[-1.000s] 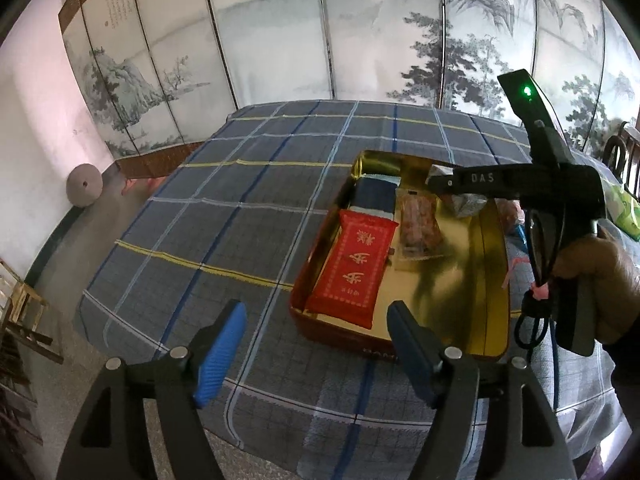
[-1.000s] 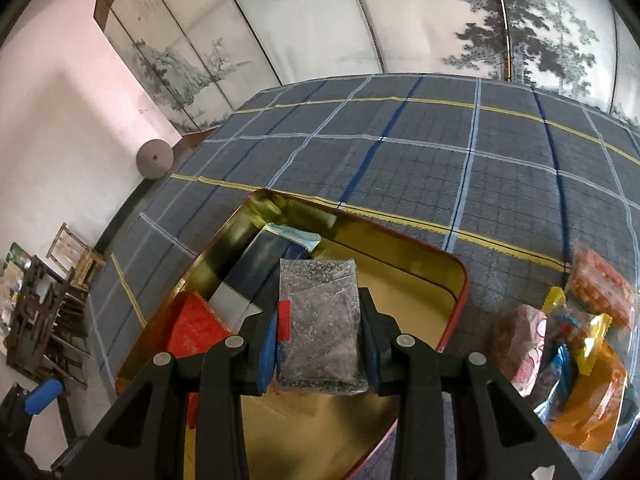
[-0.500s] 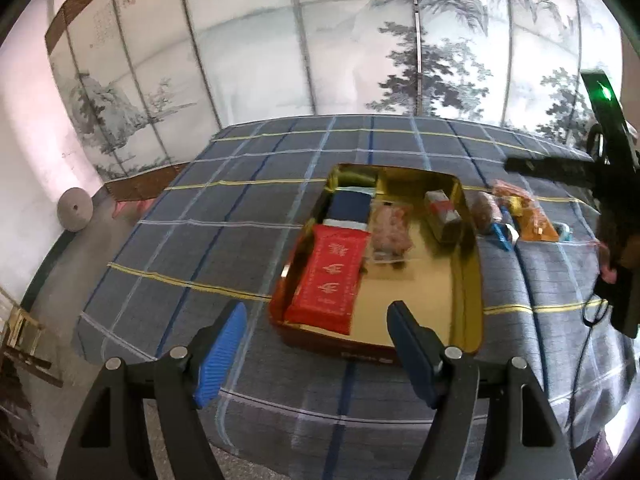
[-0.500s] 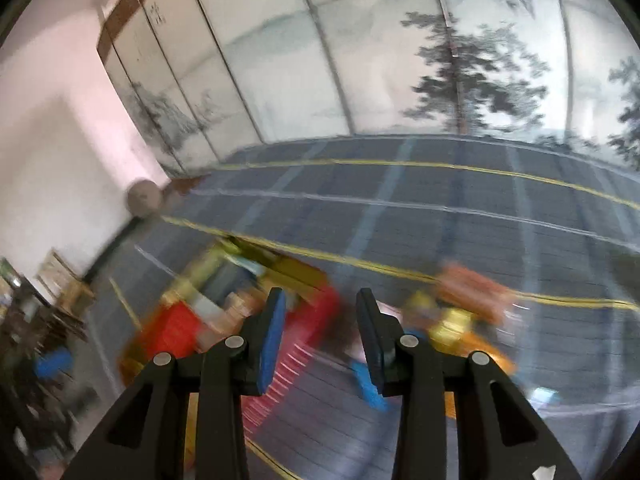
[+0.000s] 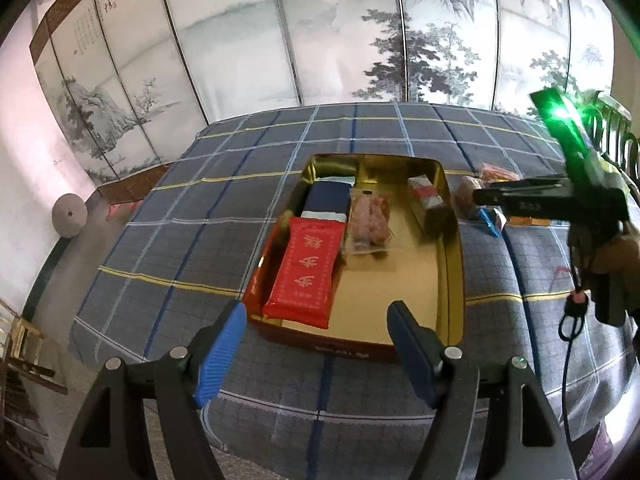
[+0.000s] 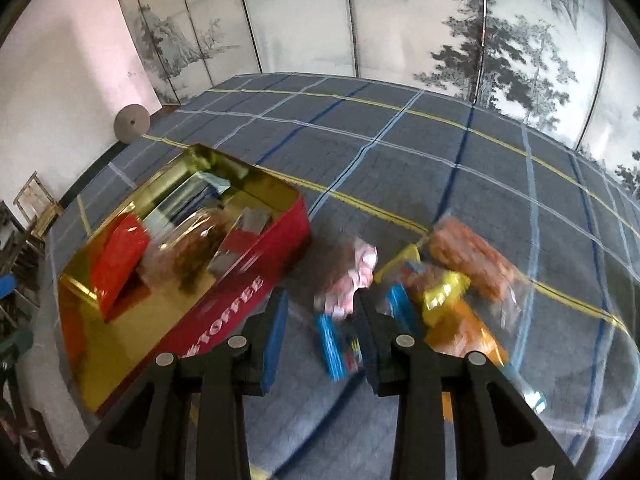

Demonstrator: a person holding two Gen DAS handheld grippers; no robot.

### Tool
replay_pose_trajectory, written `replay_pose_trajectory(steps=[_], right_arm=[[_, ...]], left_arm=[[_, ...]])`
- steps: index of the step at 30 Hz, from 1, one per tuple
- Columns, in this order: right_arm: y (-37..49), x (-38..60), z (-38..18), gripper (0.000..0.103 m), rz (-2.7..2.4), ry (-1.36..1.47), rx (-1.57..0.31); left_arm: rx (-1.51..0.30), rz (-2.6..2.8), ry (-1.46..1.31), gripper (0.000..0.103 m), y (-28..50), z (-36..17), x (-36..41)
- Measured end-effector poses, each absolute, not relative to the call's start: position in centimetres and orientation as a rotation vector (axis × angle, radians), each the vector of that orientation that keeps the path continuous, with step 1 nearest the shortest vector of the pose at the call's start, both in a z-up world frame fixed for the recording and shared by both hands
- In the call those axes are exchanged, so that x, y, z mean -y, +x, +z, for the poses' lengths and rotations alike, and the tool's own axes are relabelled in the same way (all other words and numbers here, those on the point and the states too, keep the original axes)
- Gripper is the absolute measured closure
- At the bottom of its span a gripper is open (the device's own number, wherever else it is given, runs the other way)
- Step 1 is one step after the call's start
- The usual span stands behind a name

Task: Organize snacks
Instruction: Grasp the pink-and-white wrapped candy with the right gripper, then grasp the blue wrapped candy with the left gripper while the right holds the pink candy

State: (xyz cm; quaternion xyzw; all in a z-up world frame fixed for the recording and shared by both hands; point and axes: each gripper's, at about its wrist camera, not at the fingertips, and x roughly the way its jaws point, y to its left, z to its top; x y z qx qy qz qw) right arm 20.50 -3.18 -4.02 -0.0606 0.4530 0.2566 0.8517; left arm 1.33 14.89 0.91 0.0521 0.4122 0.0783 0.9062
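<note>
Snacks [image 6: 448, 292] are seen in two groups on the bench [image 6: 400, 152], which is covered by a blue checked cloth. One group is packed in a red tin [image 5: 360, 350] with a gold inside: a red packet [image 5: 306, 270], a dark blue packet [image 5: 326, 198], a clear bag of pinkish pieces [image 5: 370, 218] and a small wrapped bar [image 5: 428, 200] leaning against the tin's right wall. The other group — orange, yellow, pink and blue wrappers — is heaped loose on the cloth just right of the tin.

The right hand-held gripper [image 6: 320, 320] is held above the near edge of that loose heap, beside the tin's lettered side wall. Its jaws are only narrowly parted and nothing is gripped; whether a wrapper is touched cannot be told through the blur.

The left hand-held gripper [image 5: 316, 342] is held over the tin's near wall — jaws spread wide, nothing between them.
</note>
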Motion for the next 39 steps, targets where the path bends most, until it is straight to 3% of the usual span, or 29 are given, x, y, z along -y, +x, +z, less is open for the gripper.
replay_pose_trajectory(steps=[8, 11, 14, 19, 25, 39], right_arm=[[23.3, 2.3, -6.0, 0.070, 0.486, -0.152, -1.005], [23.3, 1.9, -6.6, 0.083, 0.493, -0.151, -1.006], [21.9, 3.1, -5.3, 0.084, 0.501, -0.107, -0.960], [15.7, 12.2, -0.7, 0.085, 0.399, 0.009, -0.815], [11.8, 25.2, -3.0, 0.084, 0.063, -0.024, -0.880], [10.1, 31.8, -6.8, 0.084, -0.003, 0.092, -0.863]], left_arm=[[-0.876, 0.164, 0.128, 0.028, 2.0, -0.1, -14.8], [-0.878, 0.167, 0.138, 0.028, 2.0, -0.1, -14.5], [-0.870, 0.177, 0.160, 0.028, 1.8, 0.2, -14.1], [-0.816, 0.125, 0.175, 0.028, 1.1, 1.8, -12.6], [-0.803, -0.058, 0.211, 0.028, 1.7, 3.2, -7.6], [-1.018, -0.361, 0.216, 0.028, 15.5, 0.3, 1.5]])
